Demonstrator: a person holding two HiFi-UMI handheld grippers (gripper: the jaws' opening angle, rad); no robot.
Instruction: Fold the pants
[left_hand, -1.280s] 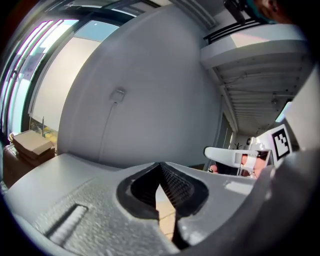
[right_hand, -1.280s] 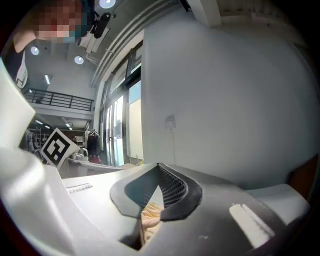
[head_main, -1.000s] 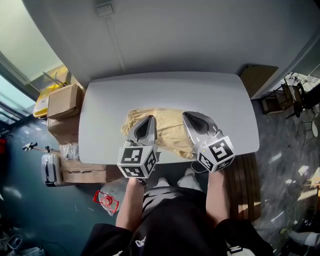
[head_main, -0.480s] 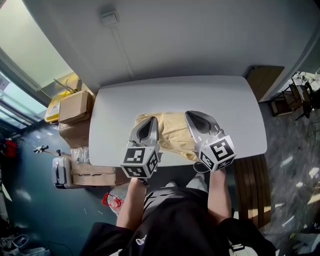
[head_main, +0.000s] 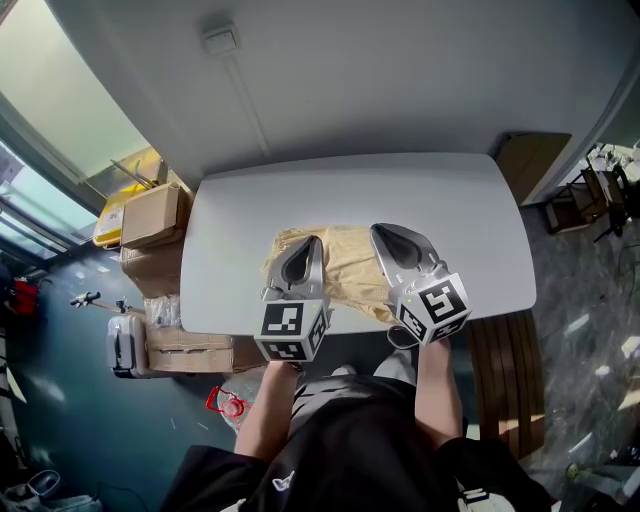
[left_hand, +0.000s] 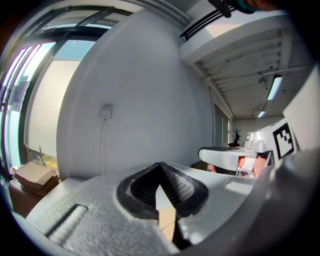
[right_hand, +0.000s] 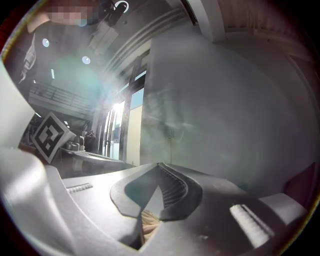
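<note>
Change noted: the left gripper (head_main: 309, 243) has rolled about its own axis, so its marker cube (head_main: 291, 331) now sits more squarely than half a second ago. The right gripper (head_main: 380, 232) has not shifted. The pants (head_main: 350, 268) keep the same bunched outline at the bench's (head_main: 400, 190) near edge, under both grippers.

Both grippers are closed, tips meeting. Tan cloth shows only through the gap behind the tips, and nothing appears pinched.

Assessment: no fold is being carried at present, and the cloth is still rumpled.

Count: pants, one; grippers, two; bench, one; cardboard boxes (head_main: 155, 215) on the floor, at least two.
</note>
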